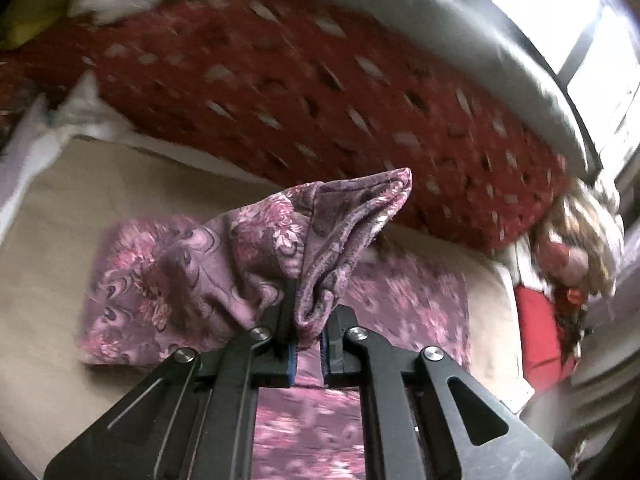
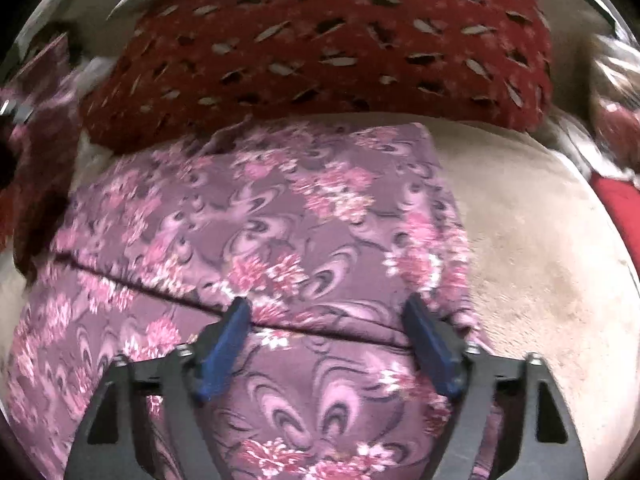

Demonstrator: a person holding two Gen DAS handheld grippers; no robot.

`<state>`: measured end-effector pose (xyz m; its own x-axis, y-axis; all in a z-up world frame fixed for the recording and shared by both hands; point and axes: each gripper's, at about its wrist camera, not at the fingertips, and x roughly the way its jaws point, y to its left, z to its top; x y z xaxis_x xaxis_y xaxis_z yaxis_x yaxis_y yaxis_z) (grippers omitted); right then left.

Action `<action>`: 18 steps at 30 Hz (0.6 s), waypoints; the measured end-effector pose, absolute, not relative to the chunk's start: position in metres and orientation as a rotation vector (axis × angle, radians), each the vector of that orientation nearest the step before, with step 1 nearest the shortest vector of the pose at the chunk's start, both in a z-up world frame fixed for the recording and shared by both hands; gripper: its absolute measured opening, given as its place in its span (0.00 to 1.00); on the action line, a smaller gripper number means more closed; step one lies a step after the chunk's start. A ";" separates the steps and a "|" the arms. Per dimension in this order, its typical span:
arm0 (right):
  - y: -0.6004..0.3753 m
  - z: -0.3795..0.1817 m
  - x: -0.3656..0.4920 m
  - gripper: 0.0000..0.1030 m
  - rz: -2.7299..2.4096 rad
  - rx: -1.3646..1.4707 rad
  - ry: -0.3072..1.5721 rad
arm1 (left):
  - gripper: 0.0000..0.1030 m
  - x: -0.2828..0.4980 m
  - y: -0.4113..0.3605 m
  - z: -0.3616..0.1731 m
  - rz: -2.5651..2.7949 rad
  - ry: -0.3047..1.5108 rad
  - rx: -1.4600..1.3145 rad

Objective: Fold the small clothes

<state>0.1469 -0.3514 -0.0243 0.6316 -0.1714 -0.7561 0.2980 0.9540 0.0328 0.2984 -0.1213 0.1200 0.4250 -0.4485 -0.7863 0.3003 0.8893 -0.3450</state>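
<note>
Item: purple floral garment [image 2: 256, 240]. It lies spread on the beige bed surface [image 2: 540, 260] below your right claw, with a fold line crossing it from the left edge toward the near right. One bunched portion [image 1: 320, 232] of it is lifted off the bed, standing up above your left claw.

Item: your left claw [image 1: 308, 320]. It is pinched tight on that lifted bunch of cloth, and the fabric spills over both fingers.

Item: your right claw [image 2: 326, 320]. Its jaws stand wide apart above the fold line, with nothing gripped; the blue pads [image 2: 224, 344] hover over the cloth, and you cannot tell whether the tips touch it.

Item: red patterned cushion [image 2: 320, 40]. It lies along the far side of the bed, just beyond the garment.

Item: bright red cloth [image 1: 540, 336]. It sits at the right edge of the bed, apart from the garment.

Item: window [image 1: 580, 20]. It is at the far right, very bright.
</note>
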 end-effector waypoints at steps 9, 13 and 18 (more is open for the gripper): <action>-0.344 -0.034 0.155 1.00 -0.251 0.103 0.886 | 0.09 0.290 -0.185 0.000 -0.455 1.295 -0.165; -0.346 -0.037 0.154 1.00 -0.249 0.105 0.883 | 0.16 0.276 -0.152 0.020 -0.525 1.270 -0.322; -0.349 -0.022 0.152 0.96 -0.246 0.136 0.900 | 0.62 0.242 -0.062 0.030 -0.410 1.159 -0.554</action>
<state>0.1519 -0.3490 -0.0222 0.5957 -0.1541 -0.7883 0.2681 0.9633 0.0143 0.2422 -0.0619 0.0298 0.3520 -0.5719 -0.7409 0.0210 0.7962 -0.6046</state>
